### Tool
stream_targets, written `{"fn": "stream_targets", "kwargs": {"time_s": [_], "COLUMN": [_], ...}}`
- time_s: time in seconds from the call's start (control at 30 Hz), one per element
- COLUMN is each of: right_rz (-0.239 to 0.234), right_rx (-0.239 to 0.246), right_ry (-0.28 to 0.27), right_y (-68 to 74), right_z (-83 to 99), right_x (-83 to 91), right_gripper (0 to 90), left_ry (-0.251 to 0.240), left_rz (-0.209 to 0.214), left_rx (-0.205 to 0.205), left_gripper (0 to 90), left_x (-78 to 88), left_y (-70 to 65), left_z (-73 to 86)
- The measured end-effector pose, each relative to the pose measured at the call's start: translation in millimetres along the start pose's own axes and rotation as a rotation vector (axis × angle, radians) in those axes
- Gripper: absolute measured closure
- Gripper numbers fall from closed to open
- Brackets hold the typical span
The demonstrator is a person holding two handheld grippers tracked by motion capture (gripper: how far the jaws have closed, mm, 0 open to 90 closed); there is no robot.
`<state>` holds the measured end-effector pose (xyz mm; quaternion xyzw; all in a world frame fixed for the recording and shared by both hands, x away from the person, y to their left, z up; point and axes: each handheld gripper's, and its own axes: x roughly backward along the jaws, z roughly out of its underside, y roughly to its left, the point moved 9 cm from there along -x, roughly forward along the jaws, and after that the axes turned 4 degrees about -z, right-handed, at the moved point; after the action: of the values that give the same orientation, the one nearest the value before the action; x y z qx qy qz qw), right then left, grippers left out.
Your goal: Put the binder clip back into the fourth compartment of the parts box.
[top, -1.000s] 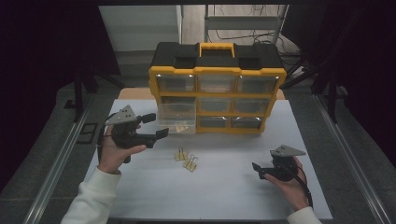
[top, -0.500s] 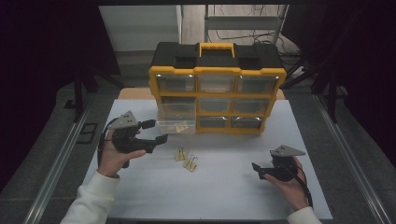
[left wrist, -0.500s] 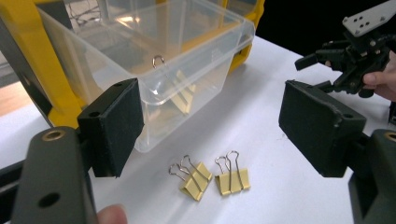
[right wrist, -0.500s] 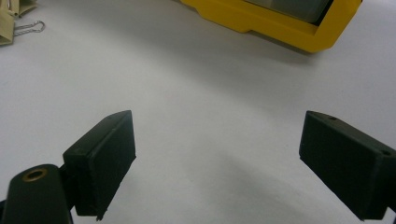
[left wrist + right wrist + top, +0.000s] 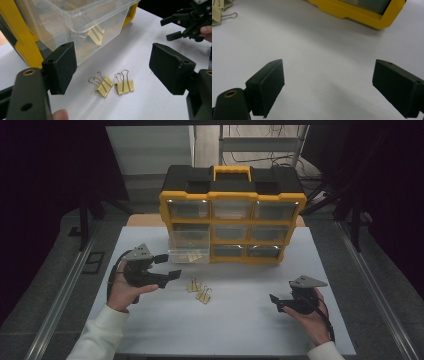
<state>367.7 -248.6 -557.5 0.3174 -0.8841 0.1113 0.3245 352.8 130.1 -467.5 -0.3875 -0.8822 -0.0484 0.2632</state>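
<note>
Evidently the step in hand was gathering binder clips into the pulled-out clear drawer (image 5: 189, 251) of the yellow-and-black parts organizer (image 5: 232, 222). Two tan binder clips (image 5: 112, 85) lay side by side on the white tabletop (image 5: 240, 320), just in front of that drawer, and at least one more clip sat inside it. The left gripper (image 5: 168, 266) hovered beside the drawer, its jaws spread wide with nothing between them, aimed toward the pair. The right gripper (image 5: 274, 302) rested well off from the drawer, jaws likewise spread and empty. The next move likely called for lowering the left jaws around one clip and closing on its folded body
</note>
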Motion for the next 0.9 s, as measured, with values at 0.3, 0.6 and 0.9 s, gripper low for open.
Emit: {"fn": "stream_targets", "kwargs": {"time_s": [0.3,0.6,0.9], "right_rz": [-0.001,-0.001,-0.001], "right_rx": [0.002,0.003,0.004], "right_ry": [0.0,0.003,0.004], "right_y": [0.3,0.6,0.5], "right_z": [0.0,0.3,0.5], "right_x": [-0.1,-0.3,-0.5], "right_gripper": [11.2,11.2,11.2], "left_ry": [0.042,0.09,0.115], "left_rz": [0.012,0.029,0.051], "left_rx": [0.0,0.007,0.008], "left_gripper": [22.0,22.5,22.8], "left_x": [-6.7,-14.2,-22.1], "left_y": [0.0,-3.0,-8.4], "left_z": [8.7,23.8,31.1]}}
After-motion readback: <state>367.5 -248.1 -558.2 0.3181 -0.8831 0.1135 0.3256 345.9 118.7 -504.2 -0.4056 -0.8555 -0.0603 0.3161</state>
